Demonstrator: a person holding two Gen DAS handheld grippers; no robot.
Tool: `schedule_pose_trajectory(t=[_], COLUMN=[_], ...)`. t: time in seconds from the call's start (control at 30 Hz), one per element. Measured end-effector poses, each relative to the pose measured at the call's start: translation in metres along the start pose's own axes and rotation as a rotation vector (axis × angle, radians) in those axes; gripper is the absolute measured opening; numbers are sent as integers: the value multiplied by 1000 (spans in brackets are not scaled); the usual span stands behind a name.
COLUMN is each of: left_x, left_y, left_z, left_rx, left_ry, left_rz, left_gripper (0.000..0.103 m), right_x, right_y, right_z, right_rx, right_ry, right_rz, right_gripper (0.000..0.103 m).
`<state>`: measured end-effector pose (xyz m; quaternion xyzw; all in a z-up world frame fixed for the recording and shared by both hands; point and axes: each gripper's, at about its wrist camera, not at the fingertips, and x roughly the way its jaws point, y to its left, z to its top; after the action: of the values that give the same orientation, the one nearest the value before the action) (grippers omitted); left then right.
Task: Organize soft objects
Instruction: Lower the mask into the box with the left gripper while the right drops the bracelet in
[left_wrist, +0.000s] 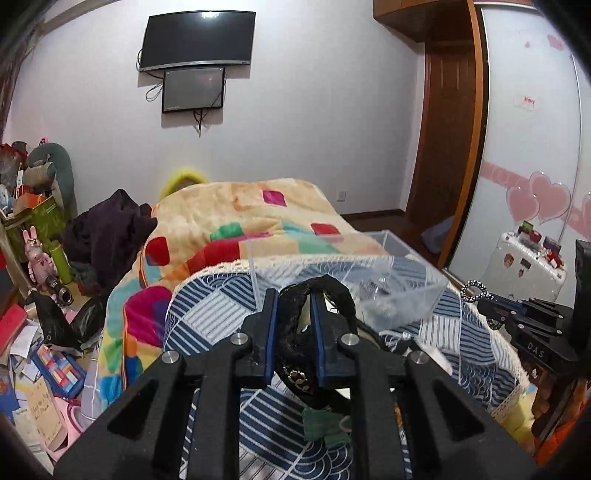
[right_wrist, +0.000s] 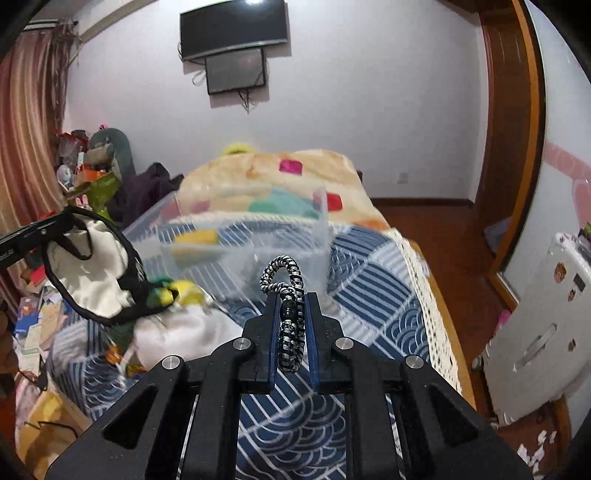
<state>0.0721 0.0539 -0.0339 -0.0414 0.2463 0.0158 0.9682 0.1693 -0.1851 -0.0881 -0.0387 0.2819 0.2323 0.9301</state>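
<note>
With the left gripper (left_wrist: 293, 295) clamped on the black-trimmed pouch (right_wrist: 92, 266) and the right gripper (right_wrist: 291, 299) on the braided cord (right_wrist: 286, 280), both held above the bed, we next carry them over the clear bin (right_wrist: 236, 240) and let go.

The left tool (left_wrist: 293, 295) is clamped: its two blue-padded fingers (left_wrist: 272, 314) stand upright and nearly parallel with only a narrow gap between them, filled by what they grip. Seen from the right wrist, it reaches in from the far left edge, held up off the bed. The right tool (right_wrist: 291, 299) is likewise closed tight, its blue pads (right_wrist: 275, 325) pressed from both sides on what it holds, pointing away toward the far wall. From the left wrist it shows at the right, level and well apart from the left tool
</note>
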Motion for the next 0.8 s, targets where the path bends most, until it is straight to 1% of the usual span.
schedule_pose_trajectory(t=[0.17,0.33,0.47,0.67,0.8], left_x=[6,12,21,42,59], left_y=[5,6,7,11,13], left_z=[20,41,52,60,60], left_rx=[-45,-68,-90,-120,-132], left_ry=[0,-39,-37,-37,-30], left_rz=[-33,-22,-23,6,32], left_gripper=[16,16,16,16,16], right_x=[1,8,12,17,24], right_y=[5,11,13,16,19], right_z=[18,29,38,52,58], right_rx=[0,3,7,4,1], right_ry=[-44,-69,-84,-108,-105], right_rz=[22,30,51,63,65], right_gripper=[12,12,12,12,12])
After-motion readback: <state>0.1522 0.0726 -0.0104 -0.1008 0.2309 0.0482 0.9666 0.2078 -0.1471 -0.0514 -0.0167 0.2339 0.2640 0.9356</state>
